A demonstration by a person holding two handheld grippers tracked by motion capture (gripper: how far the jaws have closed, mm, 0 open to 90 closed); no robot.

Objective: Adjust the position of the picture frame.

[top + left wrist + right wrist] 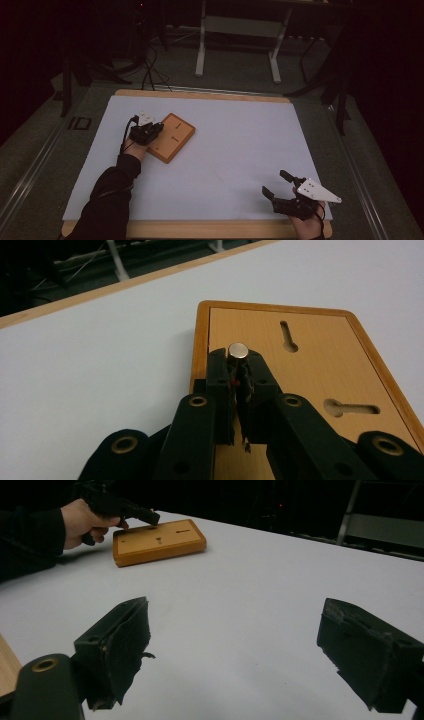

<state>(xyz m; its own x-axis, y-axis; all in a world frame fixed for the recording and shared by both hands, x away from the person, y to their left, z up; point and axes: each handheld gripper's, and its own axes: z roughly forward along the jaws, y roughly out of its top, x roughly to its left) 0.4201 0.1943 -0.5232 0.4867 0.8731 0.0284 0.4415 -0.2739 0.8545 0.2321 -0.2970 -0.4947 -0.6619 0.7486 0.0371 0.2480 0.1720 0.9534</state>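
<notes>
Tongs of the left gripper [239, 371] pinch a small silver metal cylinder [238, 350] over the flat orange wooden board [172, 137] at ten o'clock on the white table [235, 160], probably for its keyhole slots [288, 336], while the right tongs [250, 650] wait spread at five o'clock.

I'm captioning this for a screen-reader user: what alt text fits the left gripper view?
The left gripper is shut on a small metal cylinder, holding it upright over the near edge of a wooden board. The board has two keyhole-shaped slots and lies on a white table.
</notes>
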